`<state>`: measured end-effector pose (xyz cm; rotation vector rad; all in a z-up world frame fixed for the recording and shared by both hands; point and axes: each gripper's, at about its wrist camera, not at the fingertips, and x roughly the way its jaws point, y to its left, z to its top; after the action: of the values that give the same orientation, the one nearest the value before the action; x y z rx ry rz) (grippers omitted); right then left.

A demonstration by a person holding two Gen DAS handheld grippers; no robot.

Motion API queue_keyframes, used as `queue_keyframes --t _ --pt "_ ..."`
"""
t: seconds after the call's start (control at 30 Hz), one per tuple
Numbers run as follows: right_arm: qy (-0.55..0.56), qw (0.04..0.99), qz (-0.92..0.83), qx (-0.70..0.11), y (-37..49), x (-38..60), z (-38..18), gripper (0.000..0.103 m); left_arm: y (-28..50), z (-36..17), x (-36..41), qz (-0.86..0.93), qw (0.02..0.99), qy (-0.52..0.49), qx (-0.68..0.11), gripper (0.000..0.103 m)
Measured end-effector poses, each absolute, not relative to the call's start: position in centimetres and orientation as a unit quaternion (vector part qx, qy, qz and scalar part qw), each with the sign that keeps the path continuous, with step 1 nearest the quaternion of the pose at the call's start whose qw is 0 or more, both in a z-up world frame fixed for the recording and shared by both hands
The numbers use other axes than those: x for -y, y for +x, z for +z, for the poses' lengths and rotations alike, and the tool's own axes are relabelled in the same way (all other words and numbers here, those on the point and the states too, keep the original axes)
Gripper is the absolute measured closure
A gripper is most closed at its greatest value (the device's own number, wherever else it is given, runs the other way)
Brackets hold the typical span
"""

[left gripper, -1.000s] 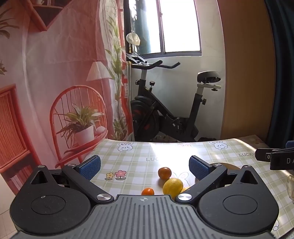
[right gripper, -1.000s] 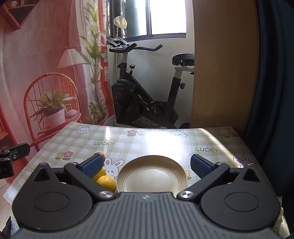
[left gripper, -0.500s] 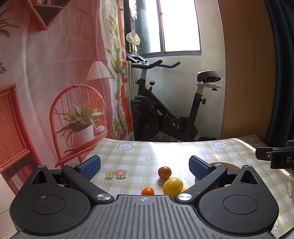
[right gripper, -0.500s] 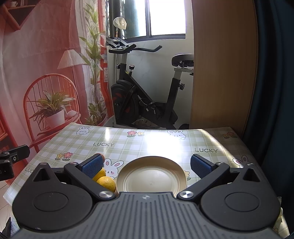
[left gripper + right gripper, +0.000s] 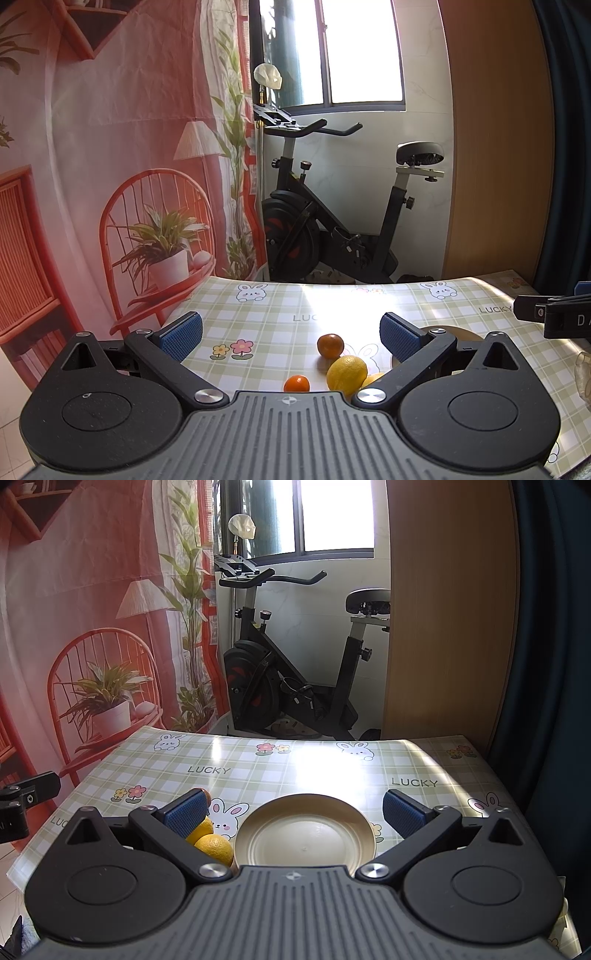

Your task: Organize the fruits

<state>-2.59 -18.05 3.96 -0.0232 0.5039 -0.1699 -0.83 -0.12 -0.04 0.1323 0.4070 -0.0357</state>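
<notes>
In the left wrist view, two small oranges (image 5: 330, 345) (image 5: 296, 383) and a yellow lemon (image 5: 347, 374) lie on the checked tablecloth (image 5: 280, 325), with another yellow fruit (image 5: 372, 378) partly hidden behind my right finger. My left gripper (image 5: 291, 332) is open and empty above them. In the right wrist view, an empty cream plate (image 5: 304, 840) sits between the fingers of my right gripper (image 5: 293, 810), which is open and empty. Two yellow fruits (image 5: 214, 849) (image 5: 201, 829) lie left of the plate, partly hidden by the left finger.
An exercise bike (image 5: 332, 236) stands beyond the table's far edge. A wooden panel (image 5: 447, 620) and dark curtain (image 5: 554, 664) are at the right. A printed red backdrop (image 5: 110, 166) hangs at the left. The right gripper's tip (image 5: 554, 317) shows at the left wrist view's right edge.
The right gripper has shifted slightly, so the plate sits a bit more centred in its view. The left gripper and the fruits have not moved.
</notes>
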Motion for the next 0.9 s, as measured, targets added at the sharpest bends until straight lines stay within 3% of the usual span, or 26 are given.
queue_keyframes --t 0.9 --pt "-0.011 0.965 -0.085 -0.25 -2.7 18.04 3.89 0.0 -0.91 -0.38 0.1 -0.019 0.977 0.062 -0.205 0.0"
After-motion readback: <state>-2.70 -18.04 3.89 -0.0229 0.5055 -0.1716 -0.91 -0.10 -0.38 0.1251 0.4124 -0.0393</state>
